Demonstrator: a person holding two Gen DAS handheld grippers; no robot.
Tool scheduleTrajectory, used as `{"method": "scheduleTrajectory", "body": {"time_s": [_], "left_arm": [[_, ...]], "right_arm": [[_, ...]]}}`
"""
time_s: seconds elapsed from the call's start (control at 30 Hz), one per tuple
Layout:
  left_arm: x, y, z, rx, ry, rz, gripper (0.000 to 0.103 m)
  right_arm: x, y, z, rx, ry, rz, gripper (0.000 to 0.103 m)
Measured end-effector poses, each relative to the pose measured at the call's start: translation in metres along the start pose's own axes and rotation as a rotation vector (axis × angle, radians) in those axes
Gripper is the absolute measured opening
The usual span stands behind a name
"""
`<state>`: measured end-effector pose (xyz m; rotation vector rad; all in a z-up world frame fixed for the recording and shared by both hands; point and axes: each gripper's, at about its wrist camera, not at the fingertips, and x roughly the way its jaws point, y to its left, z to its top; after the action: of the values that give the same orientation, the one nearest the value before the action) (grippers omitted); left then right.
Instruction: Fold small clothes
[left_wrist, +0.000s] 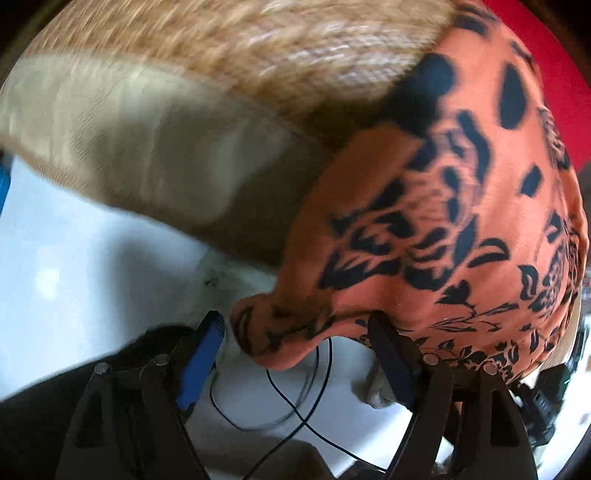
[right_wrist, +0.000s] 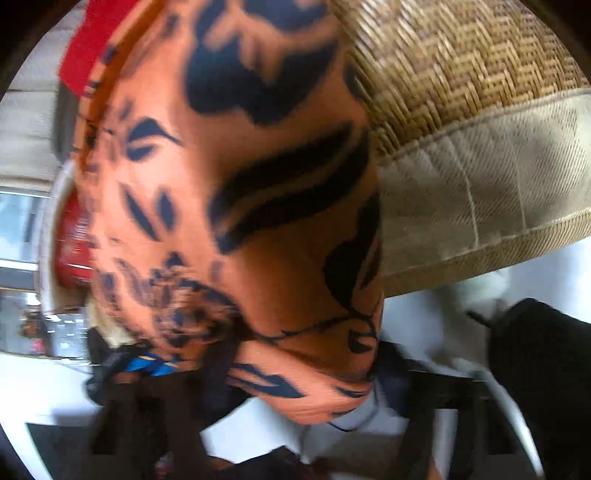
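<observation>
One orange patterned cloth (left_wrist: 443, 206) over woven basket (left_wrist: 258, 48)

A woven wicker basket (right_wrist: 461, 70) with a beige cloth liner (right_wrist: 480, 184) is seen on a white tabletop (left_wrist: 74, 266). Thin black cables (left_wrist: 295, 406) are laid across it. Daylight is reflected from the surface.

A home: woven basket (right_wrist: 461, 66), clothes, white table (left_wrist: 55, 258)
</observation>
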<state>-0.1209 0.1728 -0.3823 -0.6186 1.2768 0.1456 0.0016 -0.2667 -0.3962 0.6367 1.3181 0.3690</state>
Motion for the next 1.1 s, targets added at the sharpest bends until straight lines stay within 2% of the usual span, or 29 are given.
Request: {"method": "scheduleTrajectory", "body": {"time_s": [0.07, 0.1, 0.2, 0.3, 0.43, 0.53, 0.6, 0.7, 0.77, 0.8, 0.87, 0.9, 0.93, 1.0, 1.1], "left_arm": [[-0.005, -0.002, -0.001, 0.036, -0.026, -0.021, 0.036], [-0.005, -0.005, -0.002, 0.041, -0.02, -0.037, 0.009], [-0.015, -0.016, -0.007, 0.063, -0.034, -0.089, 0.008], [-0.044, -0.035, -0.018, 0.122, -0.062, -0.218, 0.008], [-0.082, -0.067, -0.023, 0.226, -0.103, -0.311, 0.008], [-0.119, -0.081, -0.014, 0.25, -0.142, -0.397, 0.008], [-0.136, -0.084, 0.009, 0.248, -0.177, -0.432, 0.008], [-0.164, -0.088, 0.033, 0.25, -0.22, -0.456, 0.008], [-0.179, -0.097, 0.04, 0.275, -0.245, -0.477, 0.008], [-0.181, -0.102, 0.041, 0.295, -0.252, -0.468, 0.008], [-0.183, -0.111, 0.042, 0.336, -0.259, -0.438, 0.008], [-0.181, -0.113, 0.044, 0.351, -0.261, -0.416, 0.008], [-0.175, -0.115, 0.044, 0.356, -0.248, -0.41, 0.008], [-0.159, -0.11, 0.042, 0.334, -0.209, -0.416, 0.008], [-0.145, -0.102, 0.042, 0.309, -0.175, -0.413, 0.008]], "right_arm": [[-0.006, 0.006, -0.005, -0.01, -0.003, -0.002, 0.028], [-0.008, 0.011, -0.009, -0.026, 0.001, -0.009, 0.023], [-0.019, 0.031, -0.023, -0.067, -0.004, 0.008, 0.017], [-0.041, 0.054, -0.029, -0.103, -0.046, 0.086, 0.015], [-0.072, 0.086, -0.027, -0.167, -0.077, 0.162, 0.015], [-0.09, 0.108, -0.015, -0.198, -0.113, 0.218, 0.014], [-0.099, 0.114, -0.002, -0.2, -0.123, 0.247, 0.014], [-0.101, 0.122, 0.016, -0.201, -0.118, 0.142, 0.014], [-0.109, 0.113, 0.02, -0.182, -0.122, 0.098, 0.015], [-0.112, 0.105, 0.021, -0.156, -0.114, 0.046, 0.017], [-0.115, 0.085, 0.022, -0.117, -0.096, -0.041, 0.035], [-0.114, 0.071, 0.02, -0.092, -0.089, -0.076, 0.071], [-0.114, 0.057, 0.016, -0.067, -0.086, -0.105, 0.094], [-0.114, 0.031, 0.008, -0.023, -0.102, -0.132, 0.093], [-0.1, 0.004, 0.006, 0.004, -0.101, -0.101, 0.093]]}}
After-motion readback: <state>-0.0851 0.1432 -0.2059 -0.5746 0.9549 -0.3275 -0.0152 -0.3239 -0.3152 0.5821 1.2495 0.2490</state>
